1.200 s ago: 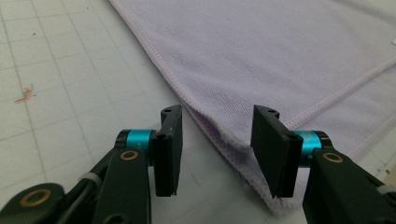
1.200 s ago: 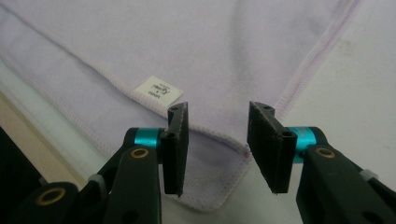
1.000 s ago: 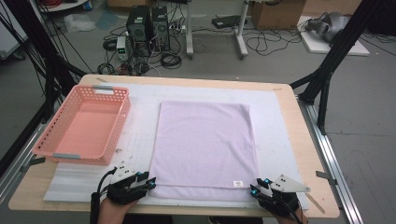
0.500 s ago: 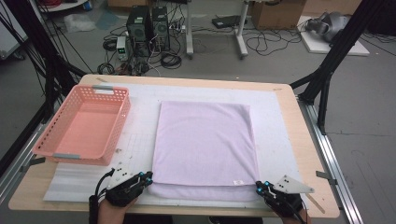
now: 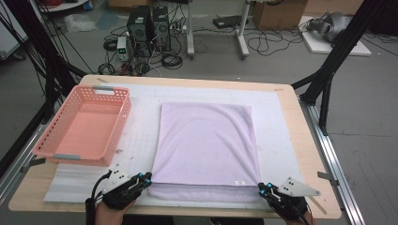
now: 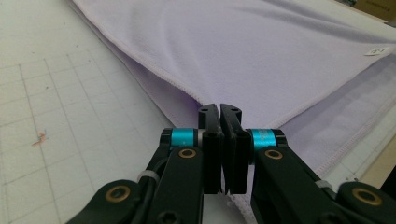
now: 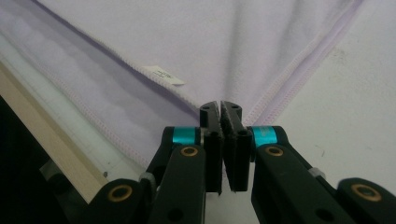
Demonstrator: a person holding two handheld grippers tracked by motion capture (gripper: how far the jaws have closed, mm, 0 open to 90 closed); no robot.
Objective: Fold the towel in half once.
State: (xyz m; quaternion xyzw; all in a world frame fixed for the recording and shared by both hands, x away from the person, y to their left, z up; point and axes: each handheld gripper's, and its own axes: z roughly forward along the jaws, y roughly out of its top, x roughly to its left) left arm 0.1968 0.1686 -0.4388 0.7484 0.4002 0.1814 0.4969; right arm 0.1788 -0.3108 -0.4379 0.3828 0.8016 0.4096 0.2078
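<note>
A lilac towel [image 5: 206, 140] lies folded flat on a white gridded mat [image 5: 141, 140]; its upper layer ends a little short of the lower layer's near edge. My left gripper [image 5: 149, 180] is at the towel's near left corner. In the left gripper view the left gripper [image 6: 219, 112] is shut on the upper layer's corner [image 6: 205, 95]. My right gripper [image 5: 260, 188] is at the near right corner. In the right gripper view the right gripper [image 7: 220, 108] is shut on that corner, close to a small white label [image 7: 163, 74].
A pink plastic basket [image 5: 87, 124] stands on the left part of the wooden table [image 5: 309, 140]. The table's near edge [image 7: 51, 140] runs just behind my right gripper. Computers, cables and black frame legs are on the floor beyond the table.
Both grippers' jaws have closed onto the towel's near corners. The hands have hardly shifted and the towel lies as before.
</note>
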